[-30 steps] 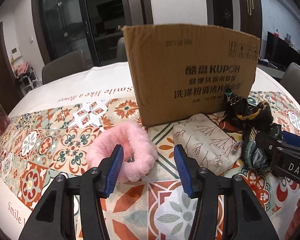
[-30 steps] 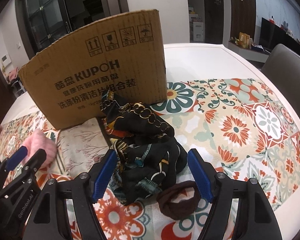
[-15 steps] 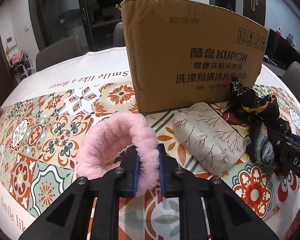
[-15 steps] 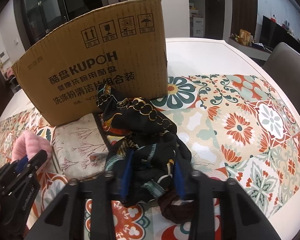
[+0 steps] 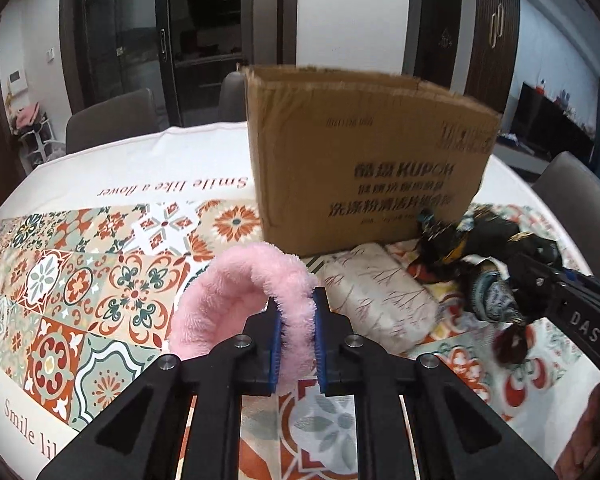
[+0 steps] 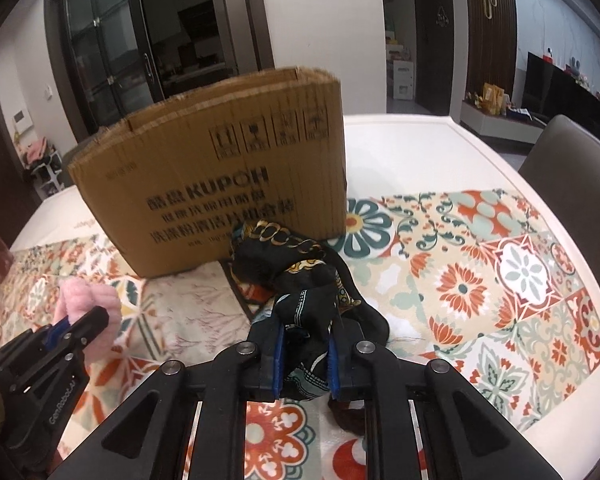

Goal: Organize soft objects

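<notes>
My left gripper [image 5: 297, 298] is shut on a pink fluffy headband [image 5: 236, 276], which stands up off the patterned tablecloth [image 5: 100, 288]. The jaws of my right gripper [image 6: 303, 328] are closing, and their blue pads press on a black patterned scarf [image 6: 292, 264] bunched between them. A tall cardboard box [image 6: 228, 184] stands just behind both soft things. A cream pouch with a twig print [image 5: 376, 300] lies between the two grippers. Under the right gripper's fingers a dark brown hair tie [image 6: 348, 416] rests on the cloth, partly hidden.
The box's top [image 5: 364, 80] is open and higher than both grippers. Grey chairs stand at the table's far left [image 5: 112, 120] and right [image 6: 568, 152]. The white table rim [image 6: 480, 136] curves round on the right. Dark glass doors fill the background.
Both grippers went from wide open to closed, the left on the pink headband and the right on the black scarf. Both have since risen a little, lifting the headband upright.
</notes>
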The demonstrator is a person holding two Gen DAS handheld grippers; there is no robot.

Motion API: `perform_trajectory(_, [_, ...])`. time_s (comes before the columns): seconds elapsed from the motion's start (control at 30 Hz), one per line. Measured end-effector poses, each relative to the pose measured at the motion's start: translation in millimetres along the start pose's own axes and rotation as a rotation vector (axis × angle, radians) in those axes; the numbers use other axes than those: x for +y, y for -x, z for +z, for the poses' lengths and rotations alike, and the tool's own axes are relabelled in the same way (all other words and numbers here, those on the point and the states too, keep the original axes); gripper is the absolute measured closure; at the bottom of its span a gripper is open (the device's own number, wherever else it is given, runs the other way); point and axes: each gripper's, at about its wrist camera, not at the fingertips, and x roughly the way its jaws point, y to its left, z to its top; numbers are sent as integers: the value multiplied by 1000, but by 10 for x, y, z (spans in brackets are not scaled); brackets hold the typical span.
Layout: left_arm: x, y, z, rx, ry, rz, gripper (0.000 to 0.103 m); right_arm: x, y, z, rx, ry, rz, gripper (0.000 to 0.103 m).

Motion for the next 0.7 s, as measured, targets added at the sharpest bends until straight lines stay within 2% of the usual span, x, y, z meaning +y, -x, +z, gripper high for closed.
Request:
perform_trajectory(0.43, [16,449,135,-80,9,-57,88,68,467,146,-102,1,33,85])
perform_trajectory(0.63, [11,622,177,-115,5,-62,88,140,675,198,-162,31,37,91])
perform_trajectory(0.7, [3,648,170,-118,1,-63,88,131,683,198,-151,26,54,92])
